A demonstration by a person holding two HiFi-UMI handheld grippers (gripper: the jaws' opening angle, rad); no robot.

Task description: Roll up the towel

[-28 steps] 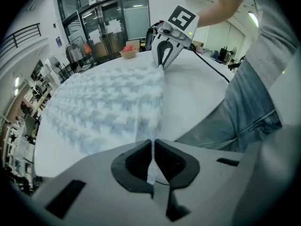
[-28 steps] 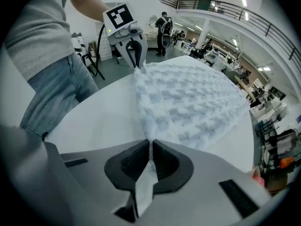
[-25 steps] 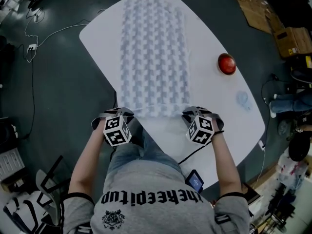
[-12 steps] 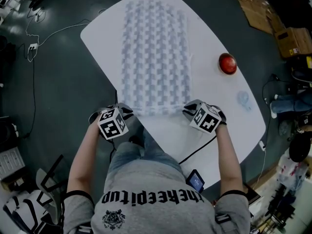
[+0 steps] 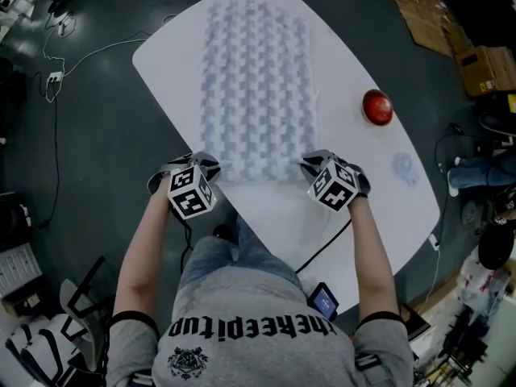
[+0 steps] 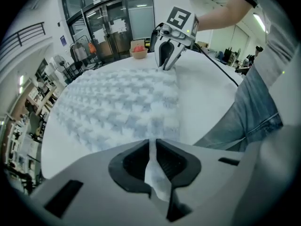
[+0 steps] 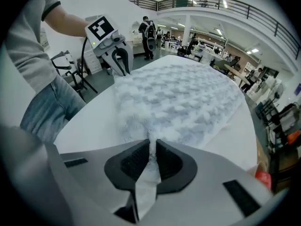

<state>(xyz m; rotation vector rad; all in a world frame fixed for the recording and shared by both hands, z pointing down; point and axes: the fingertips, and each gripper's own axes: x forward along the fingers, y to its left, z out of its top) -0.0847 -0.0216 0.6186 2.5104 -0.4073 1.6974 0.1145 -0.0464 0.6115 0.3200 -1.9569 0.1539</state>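
Two grippers, one towel. The left gripper and right gripper each hold a near corner of the towel, with cloth clamped between the jaws. The left jaws have just been opening slightly, with cloth between them. The towel lies spread near to far on the white oval counter. A red round thing sits at the counter's right. The floor is dark, with a cable left and cardboard far right.

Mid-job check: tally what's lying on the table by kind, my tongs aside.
Towel: 1
Red round object: 1
Pale bluish item, too blurred to name: 1
Total: 3
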